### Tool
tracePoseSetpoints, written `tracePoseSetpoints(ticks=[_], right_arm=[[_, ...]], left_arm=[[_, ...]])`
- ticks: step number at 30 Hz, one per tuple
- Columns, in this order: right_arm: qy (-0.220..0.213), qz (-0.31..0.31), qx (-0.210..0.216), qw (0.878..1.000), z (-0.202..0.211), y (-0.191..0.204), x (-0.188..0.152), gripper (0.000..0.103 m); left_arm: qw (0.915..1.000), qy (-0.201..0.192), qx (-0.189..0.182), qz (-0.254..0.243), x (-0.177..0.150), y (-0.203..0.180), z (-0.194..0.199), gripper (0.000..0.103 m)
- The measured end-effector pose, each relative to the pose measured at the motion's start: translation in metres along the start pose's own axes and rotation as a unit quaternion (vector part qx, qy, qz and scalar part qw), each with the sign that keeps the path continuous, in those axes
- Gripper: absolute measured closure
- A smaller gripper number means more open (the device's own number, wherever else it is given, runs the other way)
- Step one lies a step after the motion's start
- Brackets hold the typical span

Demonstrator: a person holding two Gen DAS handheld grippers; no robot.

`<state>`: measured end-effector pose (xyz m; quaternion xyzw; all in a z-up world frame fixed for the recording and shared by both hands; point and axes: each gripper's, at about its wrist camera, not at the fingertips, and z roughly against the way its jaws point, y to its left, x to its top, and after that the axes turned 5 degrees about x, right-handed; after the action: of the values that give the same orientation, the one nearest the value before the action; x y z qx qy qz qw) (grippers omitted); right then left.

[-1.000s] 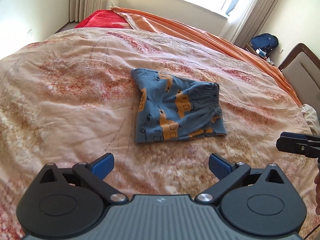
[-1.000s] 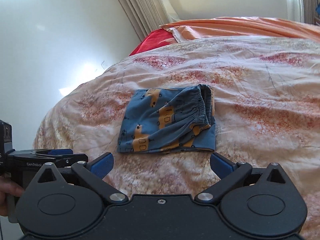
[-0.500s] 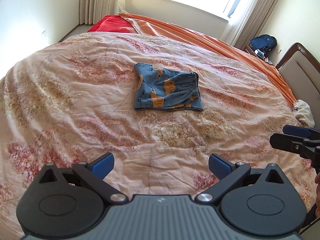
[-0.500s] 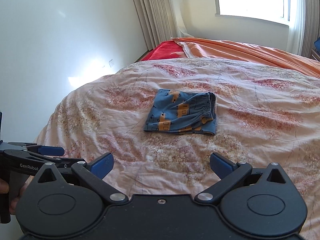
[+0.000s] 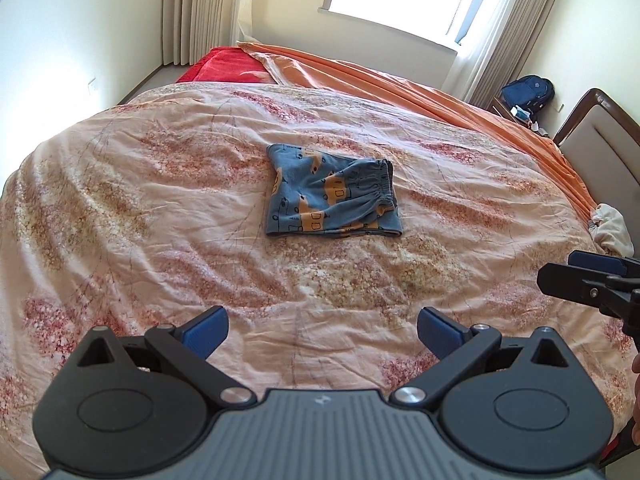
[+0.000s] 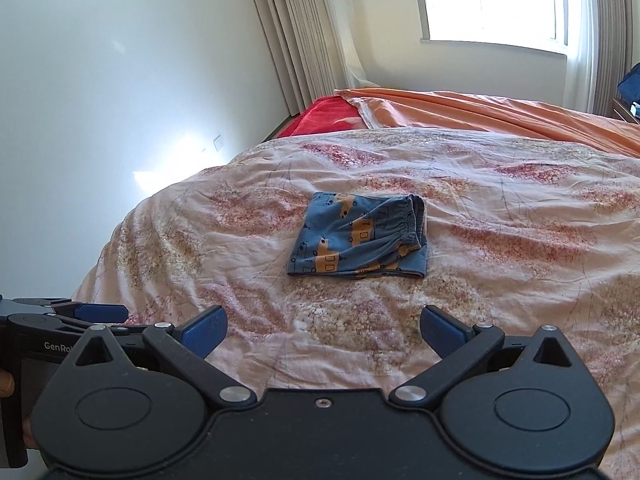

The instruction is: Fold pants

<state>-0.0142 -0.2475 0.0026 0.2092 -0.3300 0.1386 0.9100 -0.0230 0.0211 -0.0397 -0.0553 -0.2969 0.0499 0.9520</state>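
One pair of blue pants [image 5: 332, 196] with orange vehicle prints lies folded into a compact rectangle in the middle of the floral duvet [image 5: 160, 216], well apart from both grippers, with nothing between them and it. The left gripper [image 5: 322, 330] and the right gripper [image 6: 323, 330] both hover empty above the near bedding, their blue-padded fingers spread wide. Beyond lie an orange sheet [image 5: 400, 84], a red blanket [image 5: 224, 66] and a blue backpack [image 5: 528, 92]; the left gripper's body reads "GenRo", cut off, in the right wrist view.
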Motion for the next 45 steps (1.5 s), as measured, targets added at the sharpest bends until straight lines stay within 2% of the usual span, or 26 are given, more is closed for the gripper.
tracePoseSetpoints(ticks=[45], right_arm=[[0.006, -0.006, -0.003, 1.0, -0.0026, -0.0036, -0.0028, 0.001]], left_arm=[[0.9998, -0.003, -0.006, -0.021, 0.0069, -0.0066, -0.0092, 0.001]])
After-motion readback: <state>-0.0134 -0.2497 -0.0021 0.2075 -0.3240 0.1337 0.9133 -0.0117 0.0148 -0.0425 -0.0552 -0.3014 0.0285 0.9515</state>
